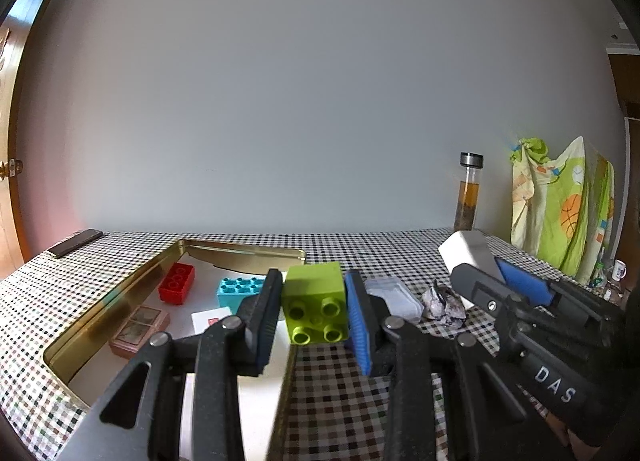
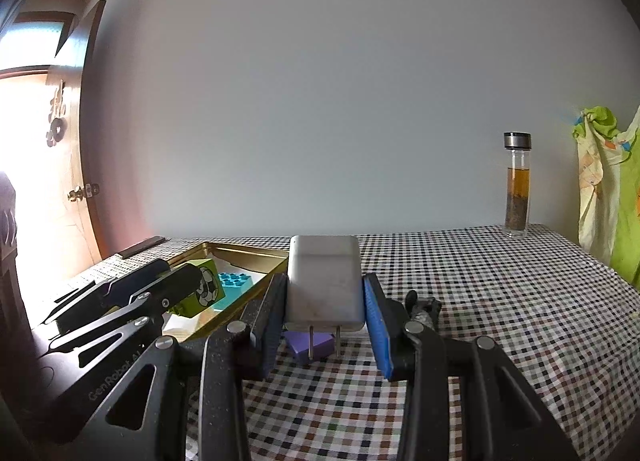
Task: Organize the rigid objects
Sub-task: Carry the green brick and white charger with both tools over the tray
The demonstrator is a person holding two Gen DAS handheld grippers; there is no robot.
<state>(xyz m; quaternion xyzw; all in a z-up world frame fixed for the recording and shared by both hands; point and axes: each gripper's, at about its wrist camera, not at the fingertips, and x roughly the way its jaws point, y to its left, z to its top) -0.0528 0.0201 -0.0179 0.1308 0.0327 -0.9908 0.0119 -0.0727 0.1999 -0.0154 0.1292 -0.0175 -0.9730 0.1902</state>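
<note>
My left gripper [image 1: 314, 309] is shut on a green toy brick [image 1: 314, 303] and holds it above the right rim of a gold metal tray [image 1: 120, 293]. The tray holds a red brick [image 1: 177, 283], a cyan brick [image 1: 240, 291] and a small pink box [image 1: 140, 325]. My right gripper [image 2: 326, 309] is shut on a white plug charger [image 2: 325, 285], prongs pointing back at the camera, above the checked tablecloth [image 2: 500, 301]. The right gripper with the charger also shows in the left wrist view [image 1: 472, 257]. The left gripper with the green brick shows in the right wrist view [image 2: 200, 293].
A purple block [image 2: 310, 345] lies under the charger. A clear plastic packet [image 1: 394, 295] and a crumpled wrapper [image 1: 444, 303] lie right of the tray. A glass bottle [image 2: 517, 185] stands at the back right. A dark flat object [image 1: 74, 243] lies at the back left.
</note>
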